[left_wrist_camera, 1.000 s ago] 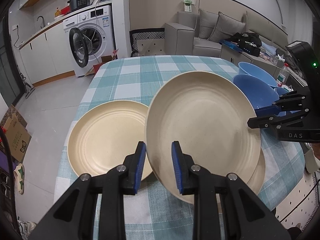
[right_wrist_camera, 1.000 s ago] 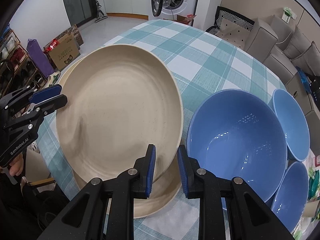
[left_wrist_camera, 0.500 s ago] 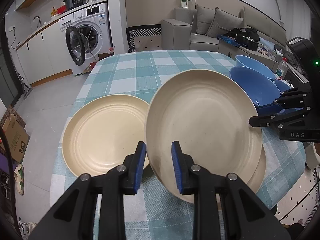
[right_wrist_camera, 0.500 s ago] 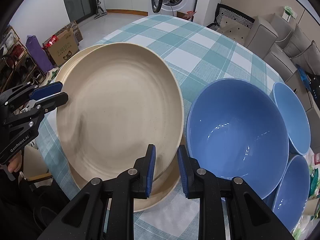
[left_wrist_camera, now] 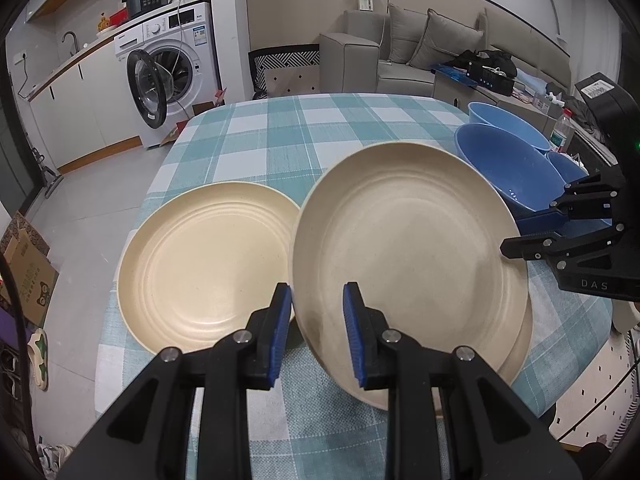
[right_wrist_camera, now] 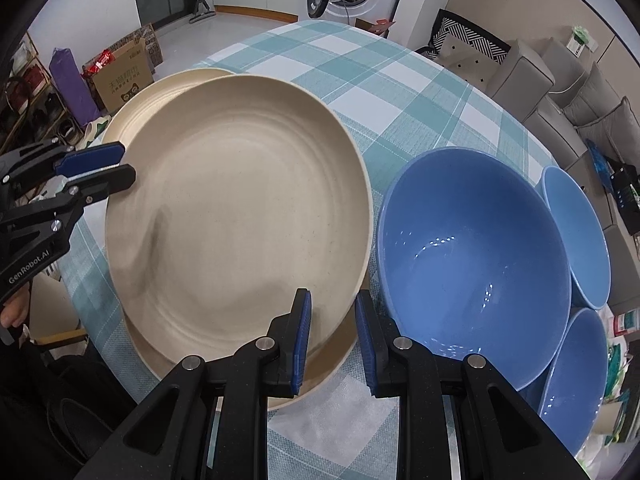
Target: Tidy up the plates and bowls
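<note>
A beige plate (left_wrist_camera: 408,248) is held above the table by both grippers, over another beige plate (left_wrist_camera: 520,344) lying beneath it. My left gripper (left_wrist_camera: 316,320) is shut on its near rim. My right gripper (right_wrist_camera: 330,328) is shut on the opposite rim of the same plate (right_wrist_camera: 236,216). A third beige plate (left_wrist_camera: 208,264) lies on the checked tablecloth to the left; in the right wrist view only its far edge (right_wrist_camera: 160,88) shows. Three blue bowls stand on the right: a large one (right_wrist_camera: 472,256) and two smaller (right_wrist_camera: 576,236) (right_wrist_camera: 576,376).
The table with the teal checked cloth (left_wrist_camera: 304,136) has its edges close on the left and near sides. A washing machine (left_wrist_camera: 168,76) with its door open, a sofa (left_wrist_camera: 400,56) and cardboard boxes (right_wrist_camera: 124,76) stand around it.
Both grippers have lifted the held plate a little higher and the view has drawn back from the table; the grips are unchanged.
</note>
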Demonstrator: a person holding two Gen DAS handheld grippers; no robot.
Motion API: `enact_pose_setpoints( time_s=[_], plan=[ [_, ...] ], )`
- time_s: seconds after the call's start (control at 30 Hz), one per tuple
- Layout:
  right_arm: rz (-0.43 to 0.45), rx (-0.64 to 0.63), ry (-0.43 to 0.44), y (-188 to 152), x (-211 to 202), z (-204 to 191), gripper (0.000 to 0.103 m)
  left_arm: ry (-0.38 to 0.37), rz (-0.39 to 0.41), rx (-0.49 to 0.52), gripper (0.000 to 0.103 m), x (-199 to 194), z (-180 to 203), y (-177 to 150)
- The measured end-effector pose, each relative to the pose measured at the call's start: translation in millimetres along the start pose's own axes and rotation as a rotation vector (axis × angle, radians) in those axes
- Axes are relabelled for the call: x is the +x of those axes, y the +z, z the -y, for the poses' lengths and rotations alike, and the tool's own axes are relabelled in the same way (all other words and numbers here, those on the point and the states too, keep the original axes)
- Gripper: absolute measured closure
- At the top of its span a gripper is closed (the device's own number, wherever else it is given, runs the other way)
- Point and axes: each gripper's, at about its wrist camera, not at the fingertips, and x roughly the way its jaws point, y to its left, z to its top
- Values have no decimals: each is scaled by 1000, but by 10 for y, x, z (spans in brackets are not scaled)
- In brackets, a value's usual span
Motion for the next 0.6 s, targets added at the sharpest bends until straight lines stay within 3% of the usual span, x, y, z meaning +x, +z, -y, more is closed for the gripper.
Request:
enact_pose_setpoints(
  time_s=[0.6],
  plan=[
    [-35, -30, -36, -143, 1, -52, 80, -3, -33, 45, 78, 74, 117, -32]
  ],
)
